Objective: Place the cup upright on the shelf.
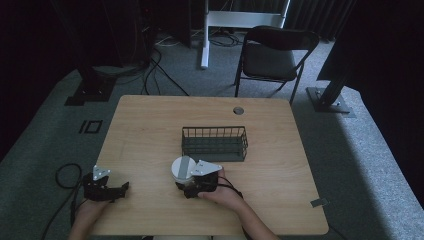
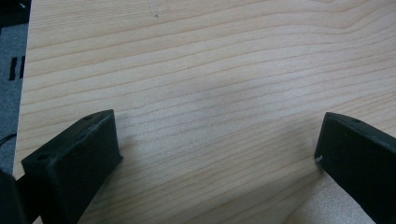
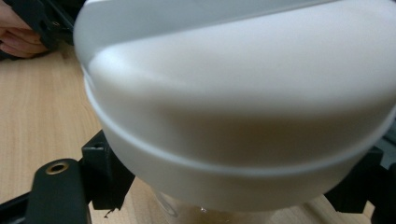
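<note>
A jar with a white lid point(image 1: 181, 169) stands on the wooden table point(image 1: 145, 125), just in front of a dark wire basket point(image 1: 215, 142). My right gripper point(image 1: 185, 186) comes at the jar from the near side. In the right gripper view the lid point(image 3: 233, 93) looms close, with clear glass under it, and the two black jaws press on the body from either side. My left gripper point(image 1: 121, 189) rests at the table's front left corner. Its jaws stand wide apart over bare wood point(image 2: 217, 140), with nothing between them.
The basket looks empty. A cable hole point(image 1: 238, 110) sits near the table's far edge. A black folding chair point(image 1: 272, 55) and stand legs are on the carpet beyond. Cables trail off the left side of the table.
</note>
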The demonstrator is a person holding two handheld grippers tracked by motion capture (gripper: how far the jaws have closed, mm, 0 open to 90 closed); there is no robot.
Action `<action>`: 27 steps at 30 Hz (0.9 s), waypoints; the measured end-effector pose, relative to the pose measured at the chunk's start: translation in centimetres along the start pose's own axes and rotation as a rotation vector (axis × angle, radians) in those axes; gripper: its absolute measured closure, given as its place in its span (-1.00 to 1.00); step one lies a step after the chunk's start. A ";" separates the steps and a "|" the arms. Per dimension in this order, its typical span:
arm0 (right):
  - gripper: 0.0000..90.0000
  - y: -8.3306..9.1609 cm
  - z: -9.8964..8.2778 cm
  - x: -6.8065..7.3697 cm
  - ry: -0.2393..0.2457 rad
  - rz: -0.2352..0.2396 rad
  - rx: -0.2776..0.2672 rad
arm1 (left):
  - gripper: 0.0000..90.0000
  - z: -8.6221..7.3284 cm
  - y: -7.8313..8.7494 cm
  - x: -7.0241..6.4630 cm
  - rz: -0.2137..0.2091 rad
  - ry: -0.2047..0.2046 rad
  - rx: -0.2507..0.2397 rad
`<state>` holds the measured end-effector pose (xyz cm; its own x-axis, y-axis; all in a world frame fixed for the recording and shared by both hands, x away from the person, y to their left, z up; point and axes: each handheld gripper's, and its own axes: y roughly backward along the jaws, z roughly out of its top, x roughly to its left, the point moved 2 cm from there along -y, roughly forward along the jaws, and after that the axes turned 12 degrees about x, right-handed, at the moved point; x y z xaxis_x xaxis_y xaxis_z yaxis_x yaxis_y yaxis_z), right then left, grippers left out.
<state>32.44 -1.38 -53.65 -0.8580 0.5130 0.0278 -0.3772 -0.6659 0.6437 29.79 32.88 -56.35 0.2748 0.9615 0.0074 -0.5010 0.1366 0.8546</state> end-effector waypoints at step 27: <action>-0.59 3.9 5.1 -0.6 -0.026 -0.044 -0.084 | -1.00 0.0 0.0 0.0 0.000 0.000 0.000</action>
<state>33.27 -1.54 -47.29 -0.8309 0.5559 0.0216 -0.4432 -0.6848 0.5784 29.78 32.88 -56.35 0.2747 0.9615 0.0077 -0.5011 0.1363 0.8546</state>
